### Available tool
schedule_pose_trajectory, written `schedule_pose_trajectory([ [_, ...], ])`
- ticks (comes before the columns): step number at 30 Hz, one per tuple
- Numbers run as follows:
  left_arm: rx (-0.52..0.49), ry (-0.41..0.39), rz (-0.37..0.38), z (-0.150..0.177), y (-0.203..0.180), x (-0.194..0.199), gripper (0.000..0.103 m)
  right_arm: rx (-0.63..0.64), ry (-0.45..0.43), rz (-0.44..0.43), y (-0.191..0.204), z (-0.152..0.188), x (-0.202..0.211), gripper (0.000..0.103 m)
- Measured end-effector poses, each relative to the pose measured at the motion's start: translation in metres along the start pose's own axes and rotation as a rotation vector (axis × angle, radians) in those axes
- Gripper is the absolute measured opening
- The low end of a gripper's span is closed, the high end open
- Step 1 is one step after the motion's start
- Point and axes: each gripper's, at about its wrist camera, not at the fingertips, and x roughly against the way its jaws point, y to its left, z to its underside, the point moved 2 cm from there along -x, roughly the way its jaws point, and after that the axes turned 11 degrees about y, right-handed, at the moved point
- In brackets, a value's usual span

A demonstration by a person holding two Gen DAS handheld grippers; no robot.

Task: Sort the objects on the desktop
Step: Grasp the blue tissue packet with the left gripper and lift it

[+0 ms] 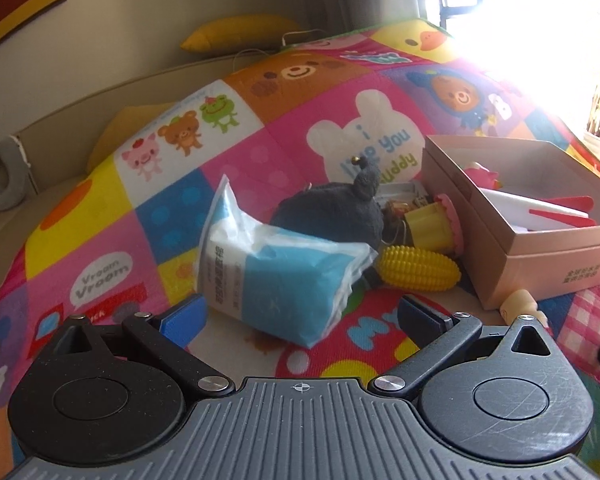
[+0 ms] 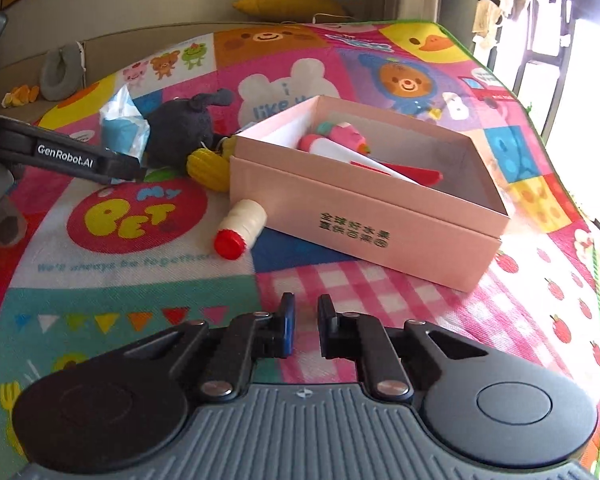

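Observation:
A blue-and-white tissue pack (image 1: 284, 268) lies on the cartoon mat just ahead of my open left gripper (image 1: 300, 316), between its fingers' line but not touched. Behind it sit a dark plush toy (image 1: 332, 212), a yellow toy corn (image 1: 420, 268) and a yellow cup-like toy (image 1: 432, 224). The pink cardboard box (image 2: 340, 216) holds pink and red toys (image 2: 340, 140). A cream bottle with a red cap (image 2: 240, 228) lies beside the box. My right gripper (image 2: 304, 328) is nearly shut and empty, above the pink checked patch. The left gripper's arm (image 2: 68, 156) shows in the right wrist view.
The colourful play mat (image 2: 140, 300) covers the surface. A beige sofa with a yellow cushion (image 1: 240, 32) and a grey neck pillow (image 1: 0, 176) lies behind. Bright window light is at the right.

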Motion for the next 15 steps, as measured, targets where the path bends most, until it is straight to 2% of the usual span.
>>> schedule_pose_trajectory([
  [2, -0.011, 0.001, -0.035, -0.009, 0.0, -0.012, 0.103, -0.034, -0.006, 0.005, -0.007, 0.003, 0.003, 0.014],
  [4, -0.015, 0.013, -0.067, -0.016, 0.0, -0.027, 0.103, -0.073, -0.004, 0.012, -0.013, 0.005, 0.002, 0.026],
  [6, -0.02, 0.022, -0.089, -0.02, 0.002, -0.038, 0.103, -0.1, -0.003, 0.016, -0.017, 0.005, 0.001, 0.047],
  [8, -0.021, 0.016, -0.109, -0.021, 0.005, -0.043, 0.103, -0.121, -0.006, -0.001, -0.02, 0.006, 0.0, 0.06],
  [9, -0.02, 0.012, -0.117, -0.021, 0.007, -0.043, 0.103, -0.132, -0.007, -0.01, -0.022, 0.006, 0.0, 0.062],
  [10, -0.023, 0.01, -0.116, -0.02, 0.008, -0.043, 0.098, -0.143, -0.006, -0.018, -0.024, 0.006, 0.0, 0.063],
  [12, -0.041, 0.019, -0.111, -0.018, 0.009, -0.041, 0.083, -0.17, -0.004, -0.033, -0.028, 0.007, 0.0, 0.069],
  [15, -0.071, 0.019, -0.118, -0.015, 0.011, -0.036, 0.074, -0.2, -0.005, -0.044, -0.033, 0.007, -0.001, 0.075],
])
